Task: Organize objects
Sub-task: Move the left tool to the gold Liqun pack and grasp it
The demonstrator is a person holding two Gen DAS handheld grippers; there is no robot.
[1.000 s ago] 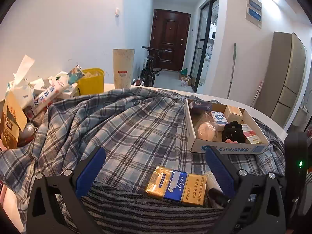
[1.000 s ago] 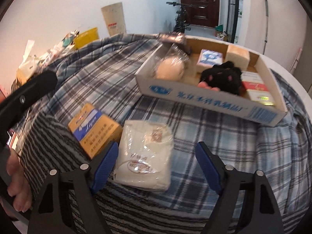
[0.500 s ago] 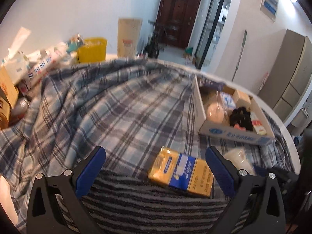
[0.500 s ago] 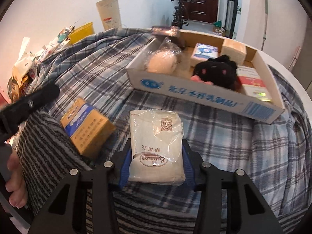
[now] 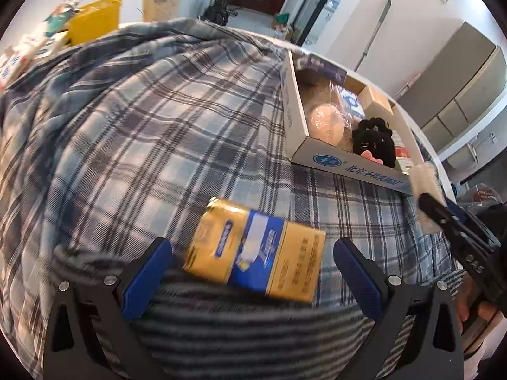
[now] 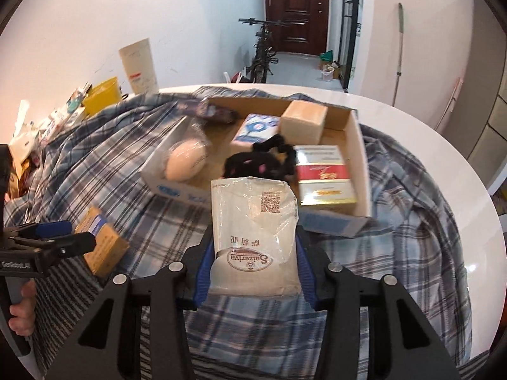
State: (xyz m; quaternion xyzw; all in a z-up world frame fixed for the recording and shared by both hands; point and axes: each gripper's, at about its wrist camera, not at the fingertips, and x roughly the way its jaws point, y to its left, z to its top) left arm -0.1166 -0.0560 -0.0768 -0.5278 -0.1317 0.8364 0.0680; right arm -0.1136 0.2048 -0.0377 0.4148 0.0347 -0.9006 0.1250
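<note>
My right gripper [image 6: 253, 269] is shut on a white plastic packet [image 6: 253, 228] and holds it lifted above the plaid cloth, just in front of the cardboard box [image 6: 359, 145]. The packet also shows at the right of the left wrist view [image 5: 426, 186]. My left gripper [image 5: 252, 272] is open, its fingers on either side of a yellow and blue carton [image 5: 256, 250] that lies on the cloth; the carton also shows in the right wrist view [image 6: 101, 240]. The box [image 5: 293, 101] holds a bagged round bun [image 6: 187, 161], a black plush [image 6: 256, 161] and small cartons.
A plaid cloth [image 5: 142, 120] covers the round white table [image 6: 443, 158]; a striped cloth [image 5: 237, 332] lies at the near edge. A yellow bin [image 5: 95, 19] and packets stand at the far left. A bicycle [image 6: 263, 53] stands in the hallway behind.
My right gripper closed on the white packet and lifted it toward the box. My left gripper moved forward and down until its open fingers flank the yellow and blue carton.
</note>
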